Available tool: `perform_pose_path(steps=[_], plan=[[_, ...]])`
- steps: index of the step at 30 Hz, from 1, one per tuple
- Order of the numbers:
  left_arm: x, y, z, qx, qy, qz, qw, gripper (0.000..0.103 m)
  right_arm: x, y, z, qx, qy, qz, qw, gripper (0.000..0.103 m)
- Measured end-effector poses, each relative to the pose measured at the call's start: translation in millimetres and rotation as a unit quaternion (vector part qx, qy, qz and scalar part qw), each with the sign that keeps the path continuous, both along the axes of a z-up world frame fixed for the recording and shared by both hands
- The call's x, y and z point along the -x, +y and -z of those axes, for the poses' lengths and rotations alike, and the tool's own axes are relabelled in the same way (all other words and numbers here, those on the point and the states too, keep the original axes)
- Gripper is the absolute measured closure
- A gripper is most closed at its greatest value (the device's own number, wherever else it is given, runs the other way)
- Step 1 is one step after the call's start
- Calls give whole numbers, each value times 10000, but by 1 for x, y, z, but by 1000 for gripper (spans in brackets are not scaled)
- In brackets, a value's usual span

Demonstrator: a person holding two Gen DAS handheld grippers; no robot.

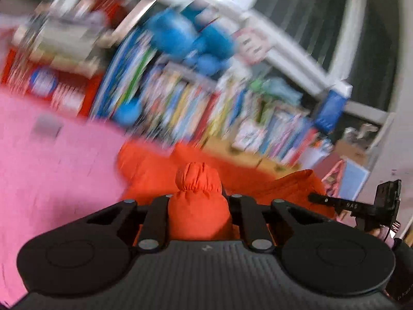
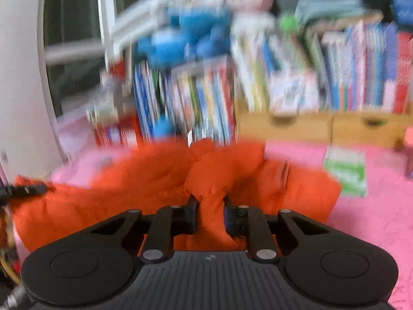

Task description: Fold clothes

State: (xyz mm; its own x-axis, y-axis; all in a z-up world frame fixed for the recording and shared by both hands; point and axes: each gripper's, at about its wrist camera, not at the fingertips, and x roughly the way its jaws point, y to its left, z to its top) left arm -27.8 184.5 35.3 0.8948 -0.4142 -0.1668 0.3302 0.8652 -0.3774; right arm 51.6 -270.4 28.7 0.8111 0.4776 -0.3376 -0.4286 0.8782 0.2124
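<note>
An orange padded jacket [image 1: 149,168] lies bunched on a pink blanket [image 1: 51,170]. My left gripper [image 1: 198,201] is shut on a gathered elastic cuff of the orange jacket, which bulges up between its jaws. In the right wrist view the same orange jacket [image 2: 129,180] spreads across the pink blanket [image 2: 374,206], and my right gripper [image 2: 210,206] is shut on a thick fold of it. The right gripper's black body [image 1: 361,204] shows at the right edge of the left wrist view, and the left gripper's finger [image 2: 23,190] pokes in at the left of the right wrist view. Both views are blurred.
A wooden bookshelf [image 2: 322,126] packed with colourful books stands behind the blanket. Blue plush toys [image 1: 185,38] sit on the books. A green and white booklet [image 2: 346,173] lies on the blanket right of the jacket. A white window frame [image 1: 284,38] runs behind.
</note>
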Motion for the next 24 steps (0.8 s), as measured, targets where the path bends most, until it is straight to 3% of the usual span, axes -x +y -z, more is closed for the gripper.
perform_pose_path(steps=[4,7,11,14,17,21,24], plan=[[-31,-12,-49,-390,-855,143,9955,87,12,-15,-50,-432,-713,223,9963,84],[-86,-28,-80,-572,-1043,98,9929,87,-4,-16,-72,-320,-963,629,9928,84],[-178,-59,-89,-1108,-565,-284,9918,87,-47,-12,-76,95,-947,1332,9865,84],[-230,-84,-67,-1667,-51,-598,9842,87,-84,-13,-59,225,-606,1656,9841,84],[-255,-104,-39,-2272,243,-746,9707,87,-117,-8,-35,522,-284,1803,9818,84],[-274,-108,-13,-2555,582,-840,9614,86,-137,-1,-5,863,37,1908,9778,83],[-286,-109,2,-2747,792,-865,9543,79,-139,3,17,1156,224,1935,9740,81]])
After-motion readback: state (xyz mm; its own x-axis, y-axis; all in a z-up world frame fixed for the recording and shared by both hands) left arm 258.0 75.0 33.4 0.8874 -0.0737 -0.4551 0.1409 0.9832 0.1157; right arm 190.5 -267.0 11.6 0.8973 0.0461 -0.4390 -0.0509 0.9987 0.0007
